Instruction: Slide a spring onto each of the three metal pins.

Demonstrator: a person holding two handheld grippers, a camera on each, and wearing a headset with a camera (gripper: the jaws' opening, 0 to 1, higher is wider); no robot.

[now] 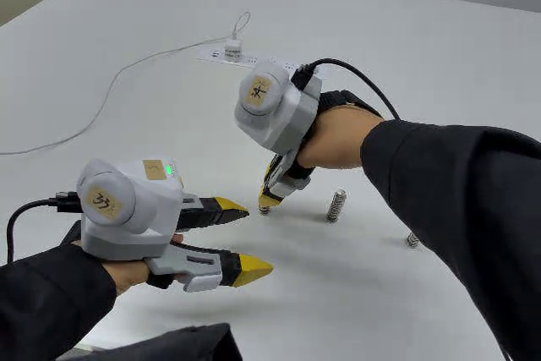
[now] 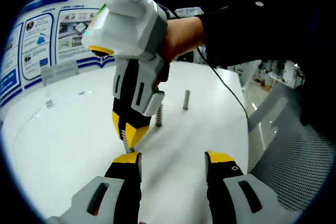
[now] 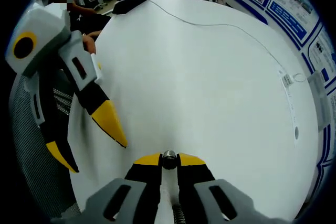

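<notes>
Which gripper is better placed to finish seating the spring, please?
Right. The right gripper points down at the table with its jaws closed around the spring. The left gripper hovers beside it, open and holding nothing.

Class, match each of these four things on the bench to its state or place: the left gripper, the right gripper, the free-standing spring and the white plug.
Things
1. left gripper
2. right gripper
3. free-standing spring
4. white plug

States and places
A. lies on the far part of the table
B. jaws closed on the second spring, tips pointing down
C. upright, touched by nothing
D. jaws apart, holding nothing

Pairs: 1-D, 2-B, 3-C, 4-A
</notes>
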